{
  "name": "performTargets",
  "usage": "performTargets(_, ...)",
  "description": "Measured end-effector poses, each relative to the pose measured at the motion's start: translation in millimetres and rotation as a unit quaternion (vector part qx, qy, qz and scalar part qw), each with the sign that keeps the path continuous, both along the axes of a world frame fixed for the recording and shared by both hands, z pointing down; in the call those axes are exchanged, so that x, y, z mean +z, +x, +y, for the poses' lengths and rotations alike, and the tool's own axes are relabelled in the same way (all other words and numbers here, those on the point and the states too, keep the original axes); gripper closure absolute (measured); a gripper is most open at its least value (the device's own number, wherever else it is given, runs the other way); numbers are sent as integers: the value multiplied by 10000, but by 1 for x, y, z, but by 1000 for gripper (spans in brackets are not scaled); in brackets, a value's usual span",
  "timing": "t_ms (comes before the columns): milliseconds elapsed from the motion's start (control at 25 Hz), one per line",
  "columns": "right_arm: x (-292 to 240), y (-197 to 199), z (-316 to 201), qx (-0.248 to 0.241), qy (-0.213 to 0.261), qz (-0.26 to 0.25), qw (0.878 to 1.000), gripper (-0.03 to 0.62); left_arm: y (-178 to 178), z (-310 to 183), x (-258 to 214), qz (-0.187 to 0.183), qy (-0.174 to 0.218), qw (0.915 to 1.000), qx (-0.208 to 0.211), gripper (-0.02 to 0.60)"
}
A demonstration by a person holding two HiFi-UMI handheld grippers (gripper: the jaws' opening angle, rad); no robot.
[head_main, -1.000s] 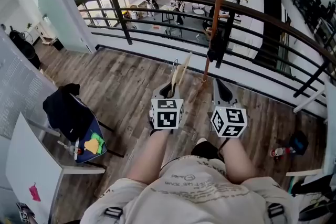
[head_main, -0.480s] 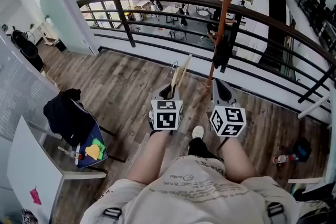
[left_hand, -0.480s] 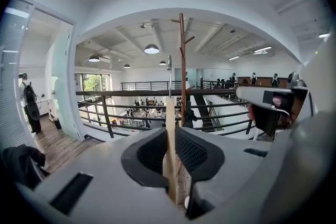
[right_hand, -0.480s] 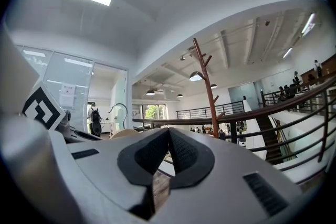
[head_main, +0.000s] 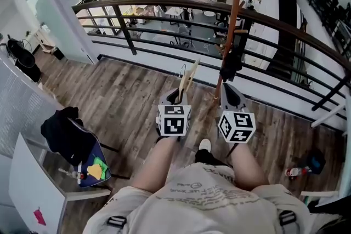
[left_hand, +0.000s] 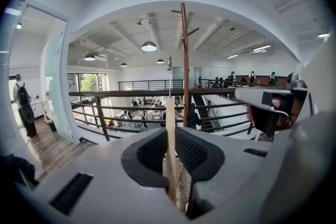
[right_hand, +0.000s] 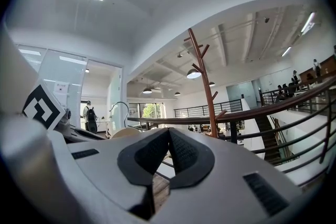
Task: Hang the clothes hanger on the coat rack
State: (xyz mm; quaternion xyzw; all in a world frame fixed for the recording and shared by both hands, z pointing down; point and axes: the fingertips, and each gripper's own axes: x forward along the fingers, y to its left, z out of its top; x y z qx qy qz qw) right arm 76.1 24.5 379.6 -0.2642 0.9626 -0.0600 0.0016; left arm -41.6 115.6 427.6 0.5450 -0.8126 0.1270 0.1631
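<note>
While in left gripper (head_main: 177,97), hanger (head_main: 190,76) near coat rack (head_main: 233,13), railing (head_main: 164,3) beyond.

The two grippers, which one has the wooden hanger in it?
The left gripper: its jaws clamp the wooden hanger, hook upward. The right gripper is shut on nothing.

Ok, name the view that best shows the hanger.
Left gripper view: the hanger stands edge-on, clamped in the left tool. Head view shows it small; right gripper view only its hook and shoulder.
</note>
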Motion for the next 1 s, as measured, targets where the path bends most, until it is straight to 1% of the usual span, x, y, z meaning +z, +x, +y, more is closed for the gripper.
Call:
performTargets(360, -3, -40, -97, 96, -38, 103, 9999, 591, -50, -95, 3, 92, -162, 9998, 11, 531)
performTargets(600, -1, -64, -158, 117, -128, 112, 9998, 591, -83, -156, 9, 69, -253, 9997, 6, 531)
performTargets(760, 13, -90, -212, 119, -93, 173, 9997, 591, -116, -207, 25, 39, -344, 9994, 29, 531)
performTargets(880, 17, -105, -255, 162, -219, 207, 9994, 591, -141, -243, 29, 64, -451, 9990, 2, 531)
performTargets(1000, 22, -109, -279, 139, -289, 295, 9991, 591, -147, -269, 35, 123, -497, 9987, 12, 531)
